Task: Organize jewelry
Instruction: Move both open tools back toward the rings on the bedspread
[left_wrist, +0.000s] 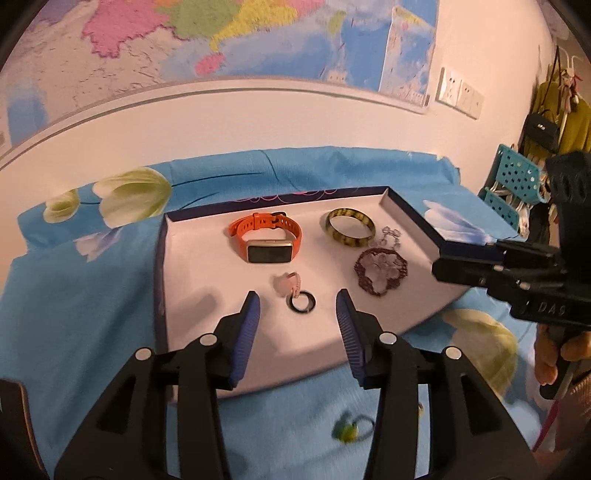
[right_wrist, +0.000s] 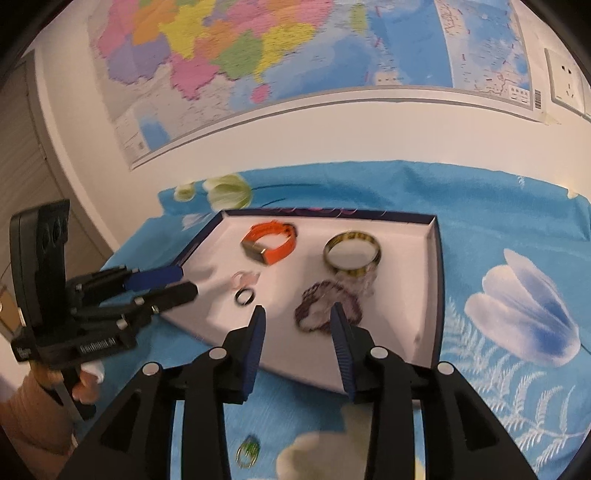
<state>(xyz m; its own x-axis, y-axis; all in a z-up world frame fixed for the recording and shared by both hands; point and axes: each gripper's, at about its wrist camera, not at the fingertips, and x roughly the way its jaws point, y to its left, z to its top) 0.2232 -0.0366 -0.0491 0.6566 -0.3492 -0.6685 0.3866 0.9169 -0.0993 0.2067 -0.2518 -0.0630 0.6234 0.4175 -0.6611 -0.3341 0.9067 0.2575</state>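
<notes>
I am holding my left gripper (left_wrist: 298, 306) with fingers apart, one small black ring (left_wrist: 301, 301) lying between them in the shallow white-lined tray (left_wrist: 207, 280). My right gripper (right_wrist: 297, 326) is also gaping, one purple beaded bracelet (right_wrist: 325, 304) just ahead; beyond are sitting one orange-strapped watch (left_wrist: 266, 236) and one green-patterned bangle (left_wrist: 350, 226).

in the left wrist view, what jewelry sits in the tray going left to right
orange watch → pink ring and black ring, touching each other → green-yellow bangle → purple beaded bracelet, all inside the tray. The small clear piece beside the bangle is left out.

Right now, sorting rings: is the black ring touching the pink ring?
Touching. In the left wrist view the pink ring meets the black ring's upper rim, no gap.
</notes>
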